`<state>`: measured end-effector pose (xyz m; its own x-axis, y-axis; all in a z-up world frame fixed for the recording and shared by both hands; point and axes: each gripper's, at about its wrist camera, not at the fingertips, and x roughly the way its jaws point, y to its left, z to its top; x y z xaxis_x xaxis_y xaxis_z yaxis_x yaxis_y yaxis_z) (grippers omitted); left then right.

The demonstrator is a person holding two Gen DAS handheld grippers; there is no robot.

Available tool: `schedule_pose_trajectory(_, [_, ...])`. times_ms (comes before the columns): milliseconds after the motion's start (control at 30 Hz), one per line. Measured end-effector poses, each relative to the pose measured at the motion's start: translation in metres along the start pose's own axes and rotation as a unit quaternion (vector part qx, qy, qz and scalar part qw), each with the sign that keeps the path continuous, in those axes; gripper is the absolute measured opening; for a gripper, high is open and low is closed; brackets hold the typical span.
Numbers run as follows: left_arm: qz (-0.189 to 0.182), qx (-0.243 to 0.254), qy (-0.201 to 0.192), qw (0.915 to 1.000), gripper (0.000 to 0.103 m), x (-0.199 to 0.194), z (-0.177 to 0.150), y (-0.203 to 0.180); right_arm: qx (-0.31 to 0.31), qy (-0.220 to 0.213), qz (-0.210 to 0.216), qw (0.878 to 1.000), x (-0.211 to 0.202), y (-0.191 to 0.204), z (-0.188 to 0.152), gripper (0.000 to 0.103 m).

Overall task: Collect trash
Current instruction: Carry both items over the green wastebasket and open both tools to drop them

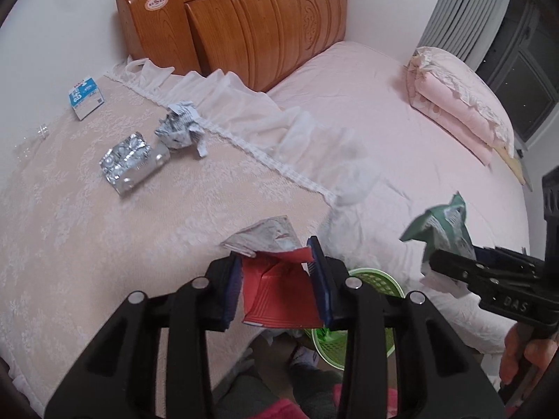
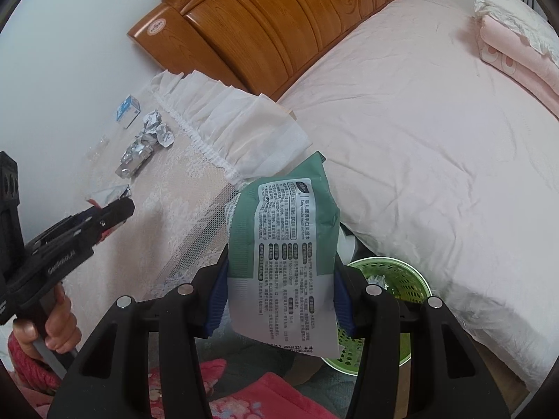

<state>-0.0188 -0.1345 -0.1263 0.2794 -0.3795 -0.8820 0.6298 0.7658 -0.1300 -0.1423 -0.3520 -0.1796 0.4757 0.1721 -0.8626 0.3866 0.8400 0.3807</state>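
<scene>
My left gripper (image 1: 276,279) is shut on a red and silver wrapper (image 1: 279,289), held over the front edge of the lace-covered nightstand (image 1: 104,227). My right gripper (image 2: 279,296) is shut on a green and white wipes packet (image 2: 286,244), held above the green trash basket (image 2: 412,272); the basket also shows in the left wrist view (image 1: 377,282). On the nightstand lie a crumpled paper ball (image 1: 178,129), a silver blister pack (image 1: 129,162) and a blue and white box (image 1: 85,97). The right gripper with its packet (image 1: 443,227) shows at the right of the left wrist view.
A pink bed (image 2: 419,122) with a wooden headboard (image 2: 272,17) lies to the right, with a folded pink quilt (image 1: 461,104) on it. The basket stands on the floor between nightstand and bed. My red-clad legs (image 2: 265,398) are below.
</scene>
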Motion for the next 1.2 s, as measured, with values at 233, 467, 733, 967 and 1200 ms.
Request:
schedule_pose_trajectory(233, [-0.039, 0.031, 0.046, 0.9977, 0.035, 0.015, -0.034, -0.048, -0.031, 0.032, -0.070, 0.997, 0.024, -0.018, -0.032, 0.052])
schedule_pose_trajectory(467, [-0.045, 0.054, 0.076, 0.9947, 0.035, 0.025, -0.056, -0.075, 0.007, 0.134, -0.105, 0.985, 0.111, -0.073, -0.082, 0.052])
schedule_pose_trajectory(733, [-0.031, 0.048, 0.087, 0.9945, 0.035, 0.038, -0.057, -0.073, 0.009, 0.167, -0.128, 0.978, 0.160, -0.100, -0.106, 0.086])
schedule_pose_trajectory(967, [-0.031, 0.073, 0.097, 0.9921, 0.035, 0.048, -0.059, -0.089, 0.056, 0.131, -0.131, 0.981, 0.126, -0.128, -0.111, 0.093])
schedule_pose_trajectory(1200, [-0.046, 0.114, 0.124, 0.9847, 0.035, 0.085, -0.065, -0.116, 0.107, 0.080, -0.151, 0.979, 0.067, -0.157, -0.108, 0.094])
